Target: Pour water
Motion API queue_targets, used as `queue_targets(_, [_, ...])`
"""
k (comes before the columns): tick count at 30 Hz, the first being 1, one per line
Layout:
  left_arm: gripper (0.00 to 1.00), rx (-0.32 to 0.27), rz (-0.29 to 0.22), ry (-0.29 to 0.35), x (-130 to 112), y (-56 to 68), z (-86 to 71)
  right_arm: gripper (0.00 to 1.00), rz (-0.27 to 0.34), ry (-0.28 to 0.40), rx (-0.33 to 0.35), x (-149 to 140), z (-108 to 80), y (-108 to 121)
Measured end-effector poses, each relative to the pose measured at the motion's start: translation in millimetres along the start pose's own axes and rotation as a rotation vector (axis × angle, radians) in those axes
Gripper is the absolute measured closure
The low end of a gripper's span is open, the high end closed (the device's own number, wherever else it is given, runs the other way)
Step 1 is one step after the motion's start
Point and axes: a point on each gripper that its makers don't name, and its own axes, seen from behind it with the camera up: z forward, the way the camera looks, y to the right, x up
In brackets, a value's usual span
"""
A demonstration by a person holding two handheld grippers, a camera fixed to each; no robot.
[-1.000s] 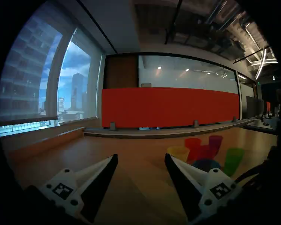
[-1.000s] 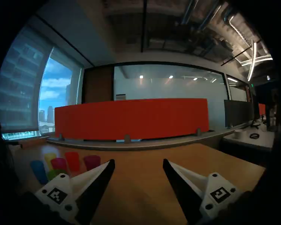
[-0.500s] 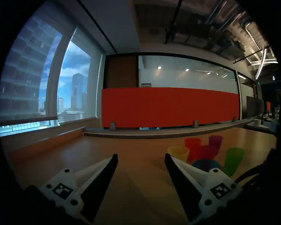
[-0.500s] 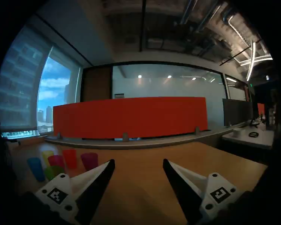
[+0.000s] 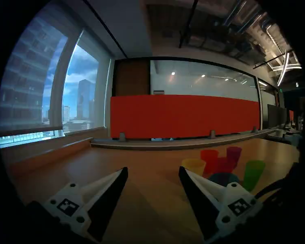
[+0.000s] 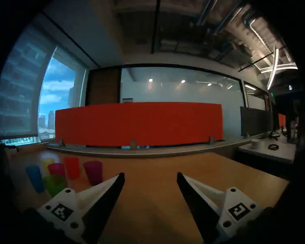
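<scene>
Several plastic cups stand together on the wooden table [image 5: 144, 171]. In the left gripper view they are to the right: a yellow cup [image 5: 193, 166], a red cup [image 5: 209, 156], a purple cup [image 5: 234, 153], a green cup [image 5: 253, 174] and a blue cup [image 5: 223, 178] partly behind the right finger. My left gripper [image 5: 152, 175] is open, nothing between its fingers. In the right gripper view the cups sit at the left: blue cup [image 6: 33, 177], green cup [image 6: 55, 184], red cup [image 6: 72, 167], purple cup [image 6: 93, 172]. My right gripper [image 6: 150, 179] is open and holds nothing.
A red divider panel [image 5: 185, 116] runs along the table's far edge. Tall windows [image 5: 51, 93] lie to the left. A neighbouring desk [image 6: 270, 149] with a monitor and small items stands at the right in the right gripper view.
The right gripper has risen and tipped slightly, so the cups sit lower and fuller in its view. The left gripper has stayed still.
</scene>
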Motion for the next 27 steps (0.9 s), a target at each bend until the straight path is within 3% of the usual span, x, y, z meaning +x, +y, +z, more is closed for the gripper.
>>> queue_targets(27, [0.07,0.000,0.000,0.000,0.0,0.1,-0.2,0.01,-0.020,-0.014,0.013,-2.1,-1.3,-6.9])
